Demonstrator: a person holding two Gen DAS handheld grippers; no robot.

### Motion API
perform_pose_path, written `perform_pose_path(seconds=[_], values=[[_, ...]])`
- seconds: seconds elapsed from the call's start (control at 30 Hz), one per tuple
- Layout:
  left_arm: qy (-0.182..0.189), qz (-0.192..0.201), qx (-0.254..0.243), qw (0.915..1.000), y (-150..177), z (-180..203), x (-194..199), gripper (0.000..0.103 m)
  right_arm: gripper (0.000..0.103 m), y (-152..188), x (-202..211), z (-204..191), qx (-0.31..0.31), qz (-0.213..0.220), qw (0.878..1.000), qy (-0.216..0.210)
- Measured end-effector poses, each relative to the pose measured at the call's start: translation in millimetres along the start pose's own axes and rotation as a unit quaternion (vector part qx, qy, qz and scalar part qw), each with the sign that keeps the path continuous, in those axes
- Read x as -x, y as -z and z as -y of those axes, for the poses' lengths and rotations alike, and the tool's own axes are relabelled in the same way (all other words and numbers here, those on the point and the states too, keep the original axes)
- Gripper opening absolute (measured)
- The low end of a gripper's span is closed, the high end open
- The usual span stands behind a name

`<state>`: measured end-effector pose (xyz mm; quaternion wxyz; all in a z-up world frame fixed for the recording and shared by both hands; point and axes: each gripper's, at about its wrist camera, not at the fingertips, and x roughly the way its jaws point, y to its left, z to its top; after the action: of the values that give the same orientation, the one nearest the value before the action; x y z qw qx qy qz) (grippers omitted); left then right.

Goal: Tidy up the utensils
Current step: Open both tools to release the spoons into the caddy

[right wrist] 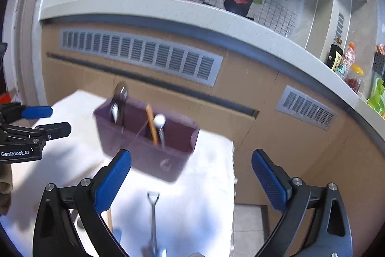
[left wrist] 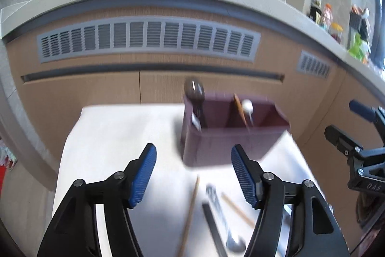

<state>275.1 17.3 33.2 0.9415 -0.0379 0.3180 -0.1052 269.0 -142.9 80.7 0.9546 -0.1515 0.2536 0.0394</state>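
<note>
Right wrist: holder (right wrist: 154, 155) near table edge (right wrist: 233, 175).

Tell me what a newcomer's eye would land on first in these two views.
First, the purple utensil holder at the far side of the white table, already holding a metal spoon, a wooden chopstick and a white-tipped utensil. Next, the blue-padded left tongs and right tongs, both open and empty, pointing at it. Loose utensils lie below them, including a chopstick and a spoon.
</note>
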Motion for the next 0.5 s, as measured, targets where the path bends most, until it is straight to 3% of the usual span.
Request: perform_pose_path(seconds=[0.13,0.33,0.37,0.43,0.5], values=[[-0.013,-0.024,-0.017,0.9995,33.0,8.7,11.6,0.072,0.099,33.8,9.8,-13.4,0.001,-0.029,0.999,-0.026],[-0.021,-0.055,-0.015,0.9981,75.7,11.7,27.6,0.072,0.097,81.4,3.4,-30.7,-0.028,-0.103,0.986,-0.129],[-0.023,-0.060,-0.014,0.9979,80.1,10.5,29.2,0.072,0.094,88.5,1.2,-35.6,-0.030,-0.113,0.983,-0.138],[-0.025,-0.069,-0.009,0.9973,87.9,5.7,32.1,0.073,0.069,99.1,-4.7,-45.1,-0.027,-0.136,0.979,-0.150],[-0.029,-0.075,0.001,0.9968,93.3,-2.0,32.9,0.074,0.058,106.0,-13.1,-50.2,-0.033,-0.161,0.972,-0.166]])
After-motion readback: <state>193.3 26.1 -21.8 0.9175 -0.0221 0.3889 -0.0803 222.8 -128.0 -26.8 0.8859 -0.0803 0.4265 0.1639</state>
